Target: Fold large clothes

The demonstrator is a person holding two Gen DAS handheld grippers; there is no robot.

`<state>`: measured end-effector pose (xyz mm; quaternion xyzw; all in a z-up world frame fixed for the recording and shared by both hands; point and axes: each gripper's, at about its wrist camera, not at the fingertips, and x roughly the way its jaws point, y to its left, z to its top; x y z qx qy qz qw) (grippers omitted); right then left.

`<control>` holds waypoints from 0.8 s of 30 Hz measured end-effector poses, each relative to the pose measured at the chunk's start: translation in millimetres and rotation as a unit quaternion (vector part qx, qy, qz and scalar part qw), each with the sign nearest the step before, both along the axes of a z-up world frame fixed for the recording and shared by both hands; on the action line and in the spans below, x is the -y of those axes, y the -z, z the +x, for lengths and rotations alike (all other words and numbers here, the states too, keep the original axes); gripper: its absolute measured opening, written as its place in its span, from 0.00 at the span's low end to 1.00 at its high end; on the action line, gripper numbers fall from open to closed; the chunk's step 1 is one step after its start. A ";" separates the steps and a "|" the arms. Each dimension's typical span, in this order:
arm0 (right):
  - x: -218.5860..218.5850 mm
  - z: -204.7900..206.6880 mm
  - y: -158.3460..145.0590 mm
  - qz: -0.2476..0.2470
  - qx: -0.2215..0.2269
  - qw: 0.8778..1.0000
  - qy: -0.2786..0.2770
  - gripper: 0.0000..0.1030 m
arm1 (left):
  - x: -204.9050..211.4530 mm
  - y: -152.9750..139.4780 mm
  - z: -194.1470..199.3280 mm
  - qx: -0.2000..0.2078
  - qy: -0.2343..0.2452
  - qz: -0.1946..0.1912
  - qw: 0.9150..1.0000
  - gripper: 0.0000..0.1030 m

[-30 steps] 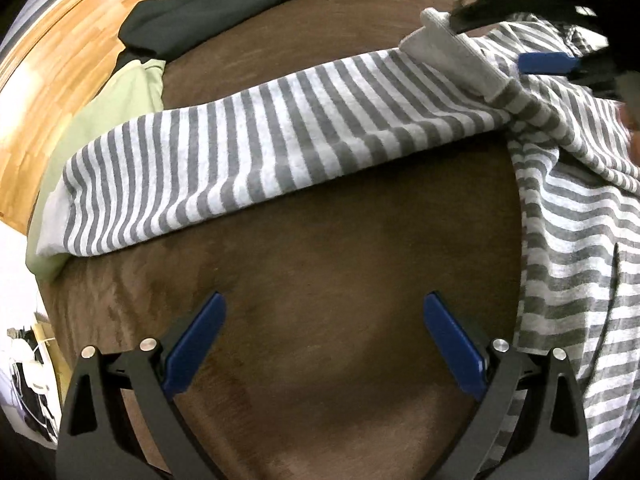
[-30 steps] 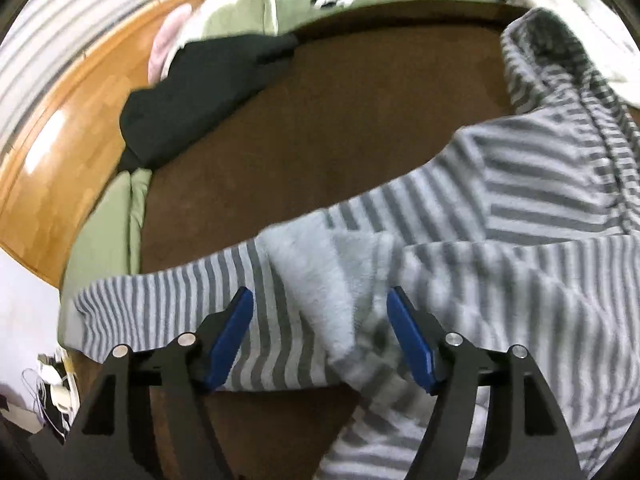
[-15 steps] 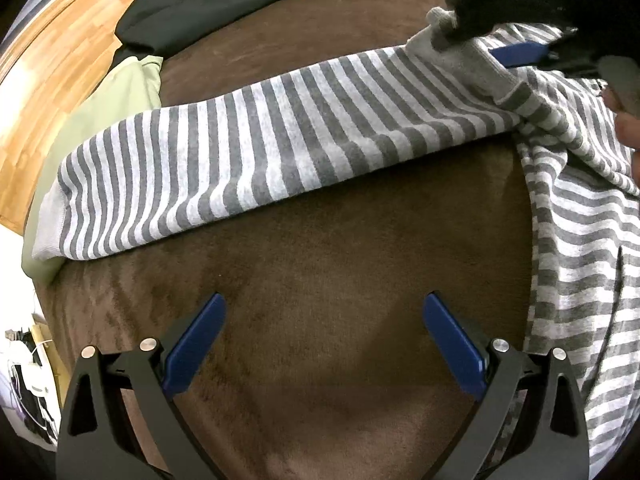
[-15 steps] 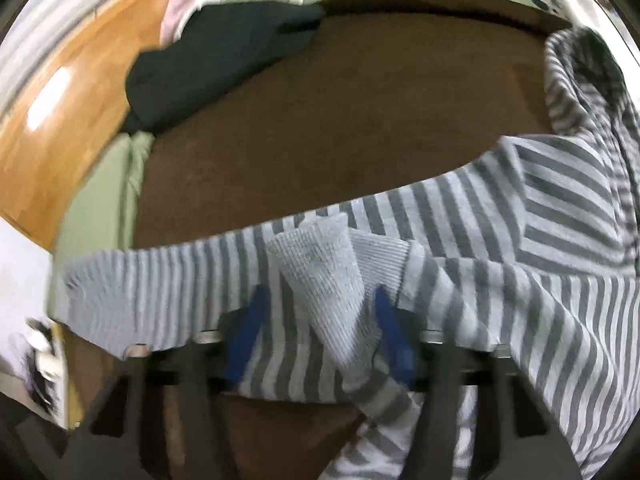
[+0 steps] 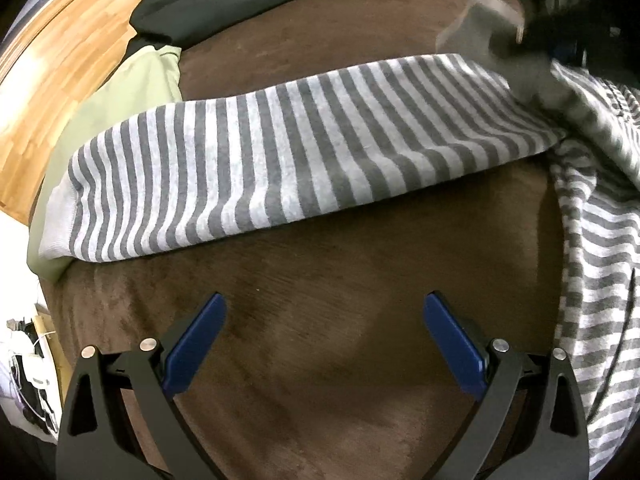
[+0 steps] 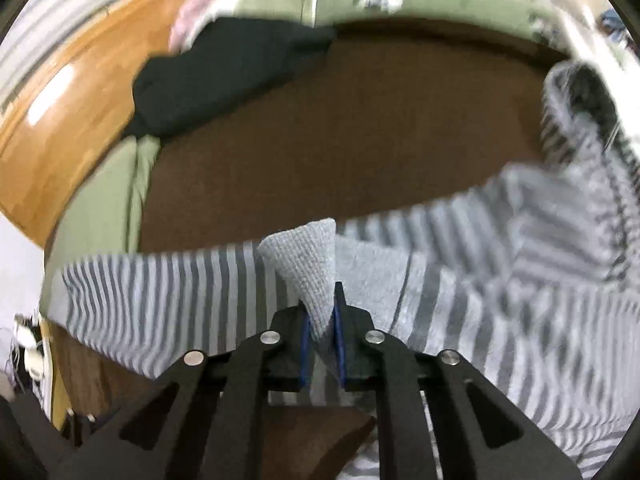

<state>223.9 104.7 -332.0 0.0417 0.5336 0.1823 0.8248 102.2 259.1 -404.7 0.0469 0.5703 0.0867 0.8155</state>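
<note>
Striped hoodie (image 5: 304,148): grey-and-white, spread on the brown blanket (image 5: 340,340); one sleeve lies flat across the middle, the body bunched at the right; hood (image 6: 576,100) raised at the far right in the right wrist view
Cuff (image 6: 308,264): plain grey ribbed knit, standing up in a point; lifted clear of the sleeve under it
Right gripper (image 6: 320,320): blue pads pinched tight on the cuff; blurred in the left wrist view
Left gripper (image 5: 324,336): jaws wide apart, nothing between them; hovering over bare blanket, near the sleeve
Black garment (image 5: 224,4): heaped at the blanket's far left edge
Green bedding (image 6: 104,200): beneath the blanket, showing at the left
Wooden floor (image 5: 52,60): beyond the bedding
</note>
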 end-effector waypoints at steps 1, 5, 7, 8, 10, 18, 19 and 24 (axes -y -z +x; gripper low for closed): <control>-1.4 -0.3 10.2 0.001 -0.018 1.000 0.000 0.20 | -0.7 1.5 1.3 -0.003 0.000 0.000 1.000 0.94; -1.1 -4.7 36.2 0.026 -0.056 0.998 0.012 0.37 | -2.7 6.7 3.6 -0.012 0.001 -0.003 1.000 0.94; 1.8 -3.1 36.4 0.045 -0.064 0.997 0.016 0.45 | -2.3 7.7 2.5 -0.013 0.000 -0.005 1.000 0.94; 2.6 -1.3 36.3 0.054 -0.069 0.996 0.018 0.48 | -2.3 7.7 2.1 -0.013 0.000 -0.005 1.000 0.94; -0.6 -0.7 33.2 0.052 -0.071 0.996 0.012 0.54 | -2.3 6.8 1.6 -0.015 0.000 -0.005 1.000 0.94; 34.4 1.5 -22.5 0.088 -0.039 0.993 0.062 0.66 | 1.7 -33.5 12.9 0.006 0.011 -0.023 1.000 0.94; 44.1 1.5 -29.1 0.085 -0.035 0.993 0.070 0.67 | 4.1 -40.6 17.6 0.013 0.015 -0.031 0.999 0.94; 121.1 7.7 -61.6 0.040 -0.013 0.992 0.115 0.67 | 38.1 -72.4 58.4 0.037 0.065 -0.065 0.995 0.94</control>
